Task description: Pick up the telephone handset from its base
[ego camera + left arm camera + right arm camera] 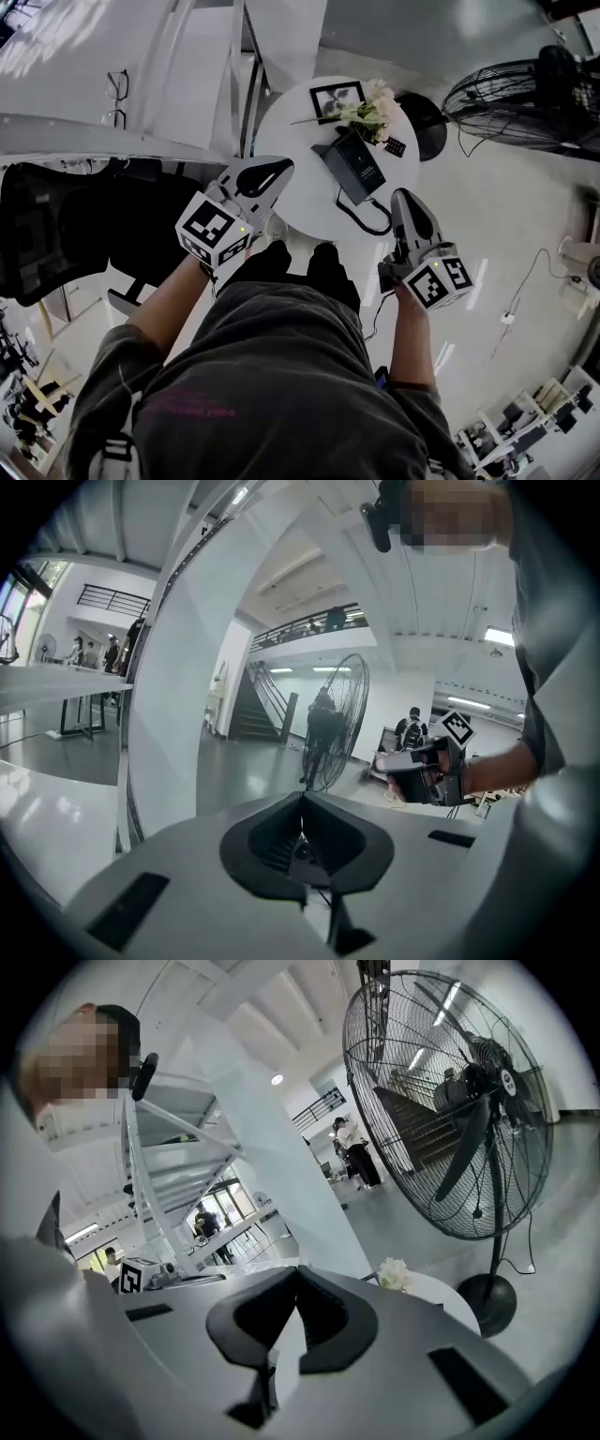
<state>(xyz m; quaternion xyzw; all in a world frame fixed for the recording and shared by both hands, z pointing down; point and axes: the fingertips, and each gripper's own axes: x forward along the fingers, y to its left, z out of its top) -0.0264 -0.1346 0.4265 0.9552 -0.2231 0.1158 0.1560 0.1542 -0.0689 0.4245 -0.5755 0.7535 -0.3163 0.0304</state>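
A black telephone [354, 167] lies on a small round white table [295, 202], its handset resting on the base and a black cord [371, 223] looping off the near edge. My left gripper [279, 169] hovers shut and empty at the table's left edge, short of the phone. My right gripper [406, 197] hangs shut and empty at the table's near right edge, just right of the cord. In the left gripper view the jaws [302, 801] meet with nothing between them; in the right gripper view the jaws [298, 1272] also meet. The phone is hidden in both gripper views.
On the table's far side stand a framed picture [337, 98], white flowers [371, 111] and a small black keypad [395, 146]. A big floor fan [525, 94] with a round black base [427, 124] stands to the right. A black office chair [56, 234] is on the left.
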